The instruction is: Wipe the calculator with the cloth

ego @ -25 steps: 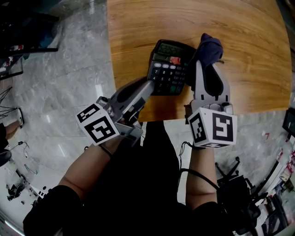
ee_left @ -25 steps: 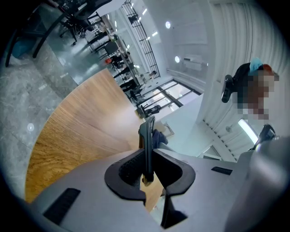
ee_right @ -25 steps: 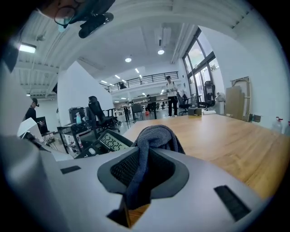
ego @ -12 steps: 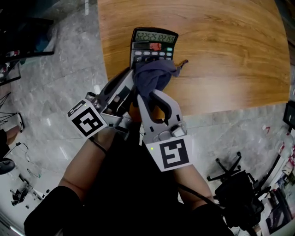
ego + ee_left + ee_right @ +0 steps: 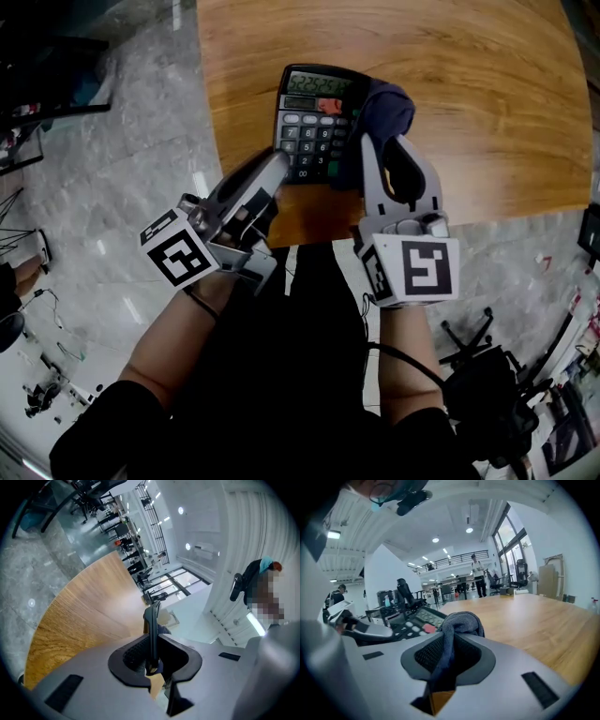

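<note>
Near the front edge of the wooden table [image 5: 487,112] the calculator [image 5: 314,122] lies face up, its display on the far side. The left gripper [image 5: 278,172] is clamped on its near left corner; in the left gripper view the body stands edge-on between the closed jaws. The right gripper [image 5: 382,141] is closed on a bunched dark blue cloth [image 5: 382,111], whose wad sits against the calculator's right edge, beside the upper keys. The step in hand looks like a sideways wiping pass. To do it well, the left grip should stay firm so the calculator cannot slide off the near edge. The right hand should press the wad lightly and sweep it flat across keys and display, so that only fabric, not the jaw tips, meets the plastic. Compared with half a second earlier, the cloth has gone from covering the lower left keys to the right edge, leaving the whole keypad bare. The calculator now sits slightly nearer the person, and the right gripper has swung out to the right.
</note>
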A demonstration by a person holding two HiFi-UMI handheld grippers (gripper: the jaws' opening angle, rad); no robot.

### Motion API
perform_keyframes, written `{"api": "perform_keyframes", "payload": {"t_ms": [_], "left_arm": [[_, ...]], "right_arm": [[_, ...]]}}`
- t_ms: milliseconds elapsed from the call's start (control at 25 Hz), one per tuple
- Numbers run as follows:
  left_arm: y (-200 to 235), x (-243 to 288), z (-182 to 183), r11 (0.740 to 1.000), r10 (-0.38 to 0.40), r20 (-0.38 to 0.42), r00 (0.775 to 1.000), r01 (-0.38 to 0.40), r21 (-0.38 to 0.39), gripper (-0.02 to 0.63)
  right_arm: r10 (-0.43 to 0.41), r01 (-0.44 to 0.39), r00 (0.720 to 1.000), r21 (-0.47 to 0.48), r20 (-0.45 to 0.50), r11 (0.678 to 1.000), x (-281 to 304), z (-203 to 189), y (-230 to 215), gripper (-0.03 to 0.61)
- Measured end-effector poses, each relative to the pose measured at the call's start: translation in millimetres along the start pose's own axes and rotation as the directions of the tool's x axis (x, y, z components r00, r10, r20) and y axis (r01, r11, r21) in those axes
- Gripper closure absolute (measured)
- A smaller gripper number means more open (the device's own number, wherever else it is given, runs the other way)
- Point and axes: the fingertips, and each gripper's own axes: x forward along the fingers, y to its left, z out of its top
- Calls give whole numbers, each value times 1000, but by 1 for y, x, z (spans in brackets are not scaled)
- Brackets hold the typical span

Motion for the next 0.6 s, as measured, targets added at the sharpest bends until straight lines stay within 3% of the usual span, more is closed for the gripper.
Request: {"api": "perform_keyframes", "payload": {"t_ms": [120, 240, 360, 600], "left_arm": [[-8, 0, 5, 999, -23, 27, 999, 24, -36, 551], [-25, 0, 14, 995, -66, 85, 994, 72, -74, 551], [-44, -1, 24, 987, -111, 124, 986, 124, -102, 551], [-63, 0, 37, 966, -181, 138, 974, 202, -159, 552]], "right_arm": [[-91, 91, 996, -1, 17, 996, 0, 5, -46, 512], [-101, 101, 993, -5, 55, 995, -15, 3, -62, 512], [-20, 24, 992, -34, 126, 999, -28, 2, -38, 512], [191, -166, 960, -132, 204, 977, -32, -11, 61, 512]]}}
